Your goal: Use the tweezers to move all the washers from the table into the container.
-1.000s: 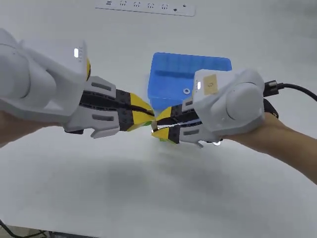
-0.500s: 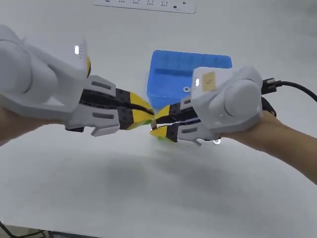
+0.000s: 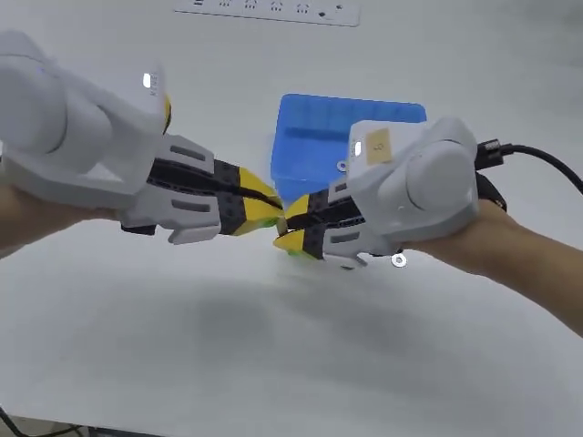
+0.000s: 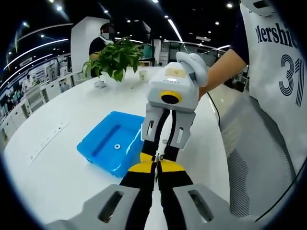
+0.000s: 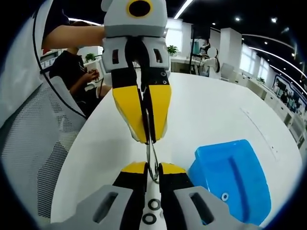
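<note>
The left tongs (image 3: 271,205) and the right tongs (image 3: 284,232) meet tip to tip just in front of the near edge of the blue container (image 3: 319,127), above the white tabletop (image 3: 273,364). In the right gripper view, the thin metal tweezers (image 5: 150,148) run from the right tongs (image 5: 152,168) straight up into the yellow tips of the left tongs. Both pairs are clenched on the tweezers, one at each end. In the left gripper view, the left tongs (image 4: 154,168) are pressed together around the same sliver of metal (image 4: 156,159), to the right of the container (image 4: 112,143).

One washer (image 3: 342,167) lies inside the container, close to its near wall; it is also seen on the blue floor in the left gripper view (image 4: 116,146) and in the right gripper view (image 5: 224,196). Another washer (image 3: 398,260) rests on the tabletop outside the container, just off its near side under the body of the right gripper. In the right gripper view, two washers (image 5: 154,204) lie side by side on the tabletop to the left of the container (image 5: 235,177), below the right tongs.
</note>
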{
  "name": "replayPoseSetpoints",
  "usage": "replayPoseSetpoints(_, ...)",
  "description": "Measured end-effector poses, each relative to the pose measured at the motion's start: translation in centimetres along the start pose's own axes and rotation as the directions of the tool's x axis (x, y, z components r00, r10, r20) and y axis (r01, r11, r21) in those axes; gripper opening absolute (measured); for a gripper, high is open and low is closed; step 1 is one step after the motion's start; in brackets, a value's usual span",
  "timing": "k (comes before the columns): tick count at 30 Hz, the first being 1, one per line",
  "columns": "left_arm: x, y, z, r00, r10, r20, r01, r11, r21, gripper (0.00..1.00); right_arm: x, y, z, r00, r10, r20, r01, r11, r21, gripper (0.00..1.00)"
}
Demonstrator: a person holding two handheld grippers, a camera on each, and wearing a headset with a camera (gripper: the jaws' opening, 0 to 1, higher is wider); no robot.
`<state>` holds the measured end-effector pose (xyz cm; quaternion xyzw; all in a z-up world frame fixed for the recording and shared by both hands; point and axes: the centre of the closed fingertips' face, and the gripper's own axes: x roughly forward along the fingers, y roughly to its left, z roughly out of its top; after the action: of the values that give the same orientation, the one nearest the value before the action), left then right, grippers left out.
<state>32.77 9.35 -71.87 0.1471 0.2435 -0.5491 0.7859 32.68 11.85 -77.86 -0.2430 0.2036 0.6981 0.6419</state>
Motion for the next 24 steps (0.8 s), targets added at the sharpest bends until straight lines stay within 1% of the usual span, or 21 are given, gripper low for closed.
replayPoseSetpoints(1, 0.1, -0.2, 0.0, 0.9999, -0.010, 0.002, 0.010, 1.000, -0.011, 0.06, 0.0, 0.1, 0.0, 1.0000, -0.003, -0.001, 0.003, 1.000, -0.006, 0.10)
replayPoseSetpoints(3, 0.2, -0.3, 0.0, 0.9999, -0.014, 0.003, 0.014, 1.000, -0.013, 0.07, -0.1, 0.2, 0.0, 0.9999, -0.013, -0.002, 0.013, 1.000, -0.016, 0.10)
replayPoseSetpoints(6, 0.2, -0.5, 0.1, 0.9998, -0.017, -0.007, 0.017, 1.000, 0.000, 0.07, -0.1, 0.1, 0.0, 0.9998, -0.021, 0.000, 0.021, 1.000, -0.009, 0.10)
replayPoseSetpoints(9, 0.2, -0.7, 0.2, 0.9997, -0.020, -0.012, 0.020, 1.000, 0.005, 0.06, -0.3, 0.6, 0.0, 0.9999, -0.011, -0.004, 0.011, 1.000, -0.011, 0.10)
replayPoseSetpoints(11, -0.1, -1.1, 0.6, 0.9996, -0.027, -0.004, 0.027, 1.000, 0.008, 0.06, -0.7, 0.9, 0.3, 0.9999, -0.005, 0.016, 0.005, 1.000, 0.004, 0.10)
replayPoseSetpoints(16, -0.5, -1.4, 1.5, 0.9998, -0.019, 0.011, 0.019, 1.000, 0.018, 0.06, -1.6, 1.1, 1.0, 0.9997, -0.015, 0.019, 0.015, 1.000, -0.008, 0.10)
replayPoseSetpoints(18, -0.7, -1.6, 2.0, 0.9998, -0.016, 0.016, 0.015, 0.999, 0.034, 0.06, -1.9, 1.1, 1.3, 0.9997, -0.018, 0.015, 0.019, 1.000, -0.017, 0.10)
replayPoseSetpoints(21, -1.2, -1.7, 2.9, 0.9996, -0.010, 0.027, 0.008, 0.998, 0.056, 0.06, -2.7, 1.1, 2.1, 0.9993, -0.038, 0.004, 0.038, 0.998, -0.058, 0.10)
replayPoseSetpoints(24, -1.6, -1.8, 3.7, 0.9994, -0.005, 0.034, 0.003, 0.998, 0.070, 0.06, -3.3, 0.9, 2.7, 0.9984, -0.055, 0.014, 0.056, 0.997, -0.058, 0.10)
